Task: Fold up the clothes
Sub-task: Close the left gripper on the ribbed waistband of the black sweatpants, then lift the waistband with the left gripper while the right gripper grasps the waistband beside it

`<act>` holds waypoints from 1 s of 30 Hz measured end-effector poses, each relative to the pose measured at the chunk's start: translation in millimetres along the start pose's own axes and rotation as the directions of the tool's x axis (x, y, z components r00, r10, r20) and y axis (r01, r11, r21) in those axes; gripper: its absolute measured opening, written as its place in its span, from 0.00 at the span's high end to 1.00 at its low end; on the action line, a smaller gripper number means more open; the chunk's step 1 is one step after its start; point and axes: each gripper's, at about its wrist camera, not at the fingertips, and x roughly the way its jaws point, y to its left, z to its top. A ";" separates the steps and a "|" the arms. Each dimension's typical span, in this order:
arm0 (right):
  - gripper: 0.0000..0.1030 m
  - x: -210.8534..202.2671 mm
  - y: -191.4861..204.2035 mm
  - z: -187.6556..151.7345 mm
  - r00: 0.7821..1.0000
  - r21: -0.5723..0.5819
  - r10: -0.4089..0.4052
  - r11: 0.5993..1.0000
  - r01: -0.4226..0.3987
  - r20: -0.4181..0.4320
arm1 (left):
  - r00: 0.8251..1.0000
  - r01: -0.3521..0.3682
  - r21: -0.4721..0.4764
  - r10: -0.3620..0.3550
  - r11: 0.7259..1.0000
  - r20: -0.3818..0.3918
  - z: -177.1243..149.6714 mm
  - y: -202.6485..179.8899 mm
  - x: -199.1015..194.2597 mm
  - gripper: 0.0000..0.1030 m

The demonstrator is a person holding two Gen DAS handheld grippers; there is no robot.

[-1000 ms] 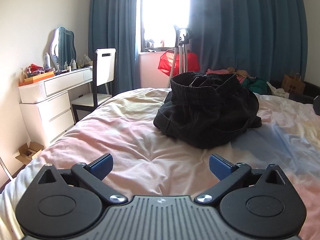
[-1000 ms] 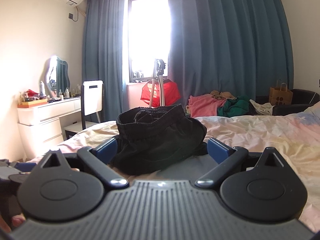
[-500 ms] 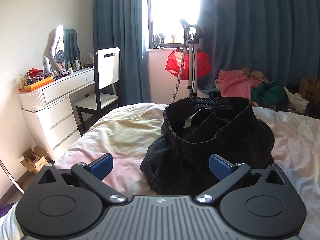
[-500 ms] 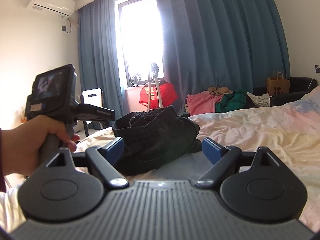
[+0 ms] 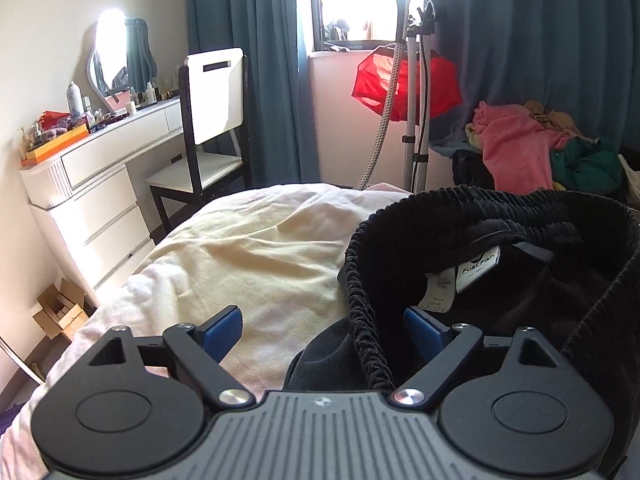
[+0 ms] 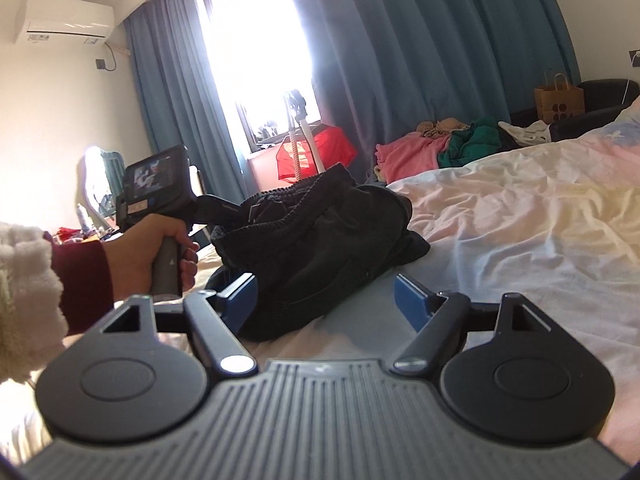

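1. The crumpled black corduroy garment with a gathered elastic waistband is lying in an unfolded heap on the cream and pink rumpled bedsheet, so the folding itself is not yet begun.
2. The left gripper is closing from wide apart: in the left wrist view its right blue pad is sitting inside the waistband opening and its left pad outside, with the near band running between them at about 1 o'clock from the gripper's middle. The pads are not yet pressing on the cloth.
3. The right gripper is also closing, its blue pads still apart and clamping nothing; the heap's near edge is lying between and beyond them, toward 12 o'clock.
4. The person's left hand is showing at 9 o'clock in the right wrist view, holding its gripper handle beside the heap.
5. Judging from this, only the first grasp is under way; lifting, spreading flat, folding and setting aside are all left. A further pile of pink and green clothes is waiting at 1 o'clock beyond the bed.
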 end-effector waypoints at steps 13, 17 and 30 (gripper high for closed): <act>0.31 38.9 2.2 -11.0 0.998 -0.054 -0.011 0.999 0.008 -0.056 | 0.982 0.058 0.033 -0.063 0.998 0.178 -14.0 -1.3 -32.3 0.91; 0.33 27.6 0.2 -9.3 0.998 -0.066 -0.034 0.997 0.031 -0.045 | 0.943 0.105 0.071 -0.122 0.992 0.311 -39.9 12.4 -110.3 0.91; 0.34 -38.2 20.1 -2.9 0.999 -0.148 -0.028 0.988 0.033 0.035 | 0.950 0.269 0.115 -0.283 0.956 0.132 -222.8 81.4 -226.3 0.91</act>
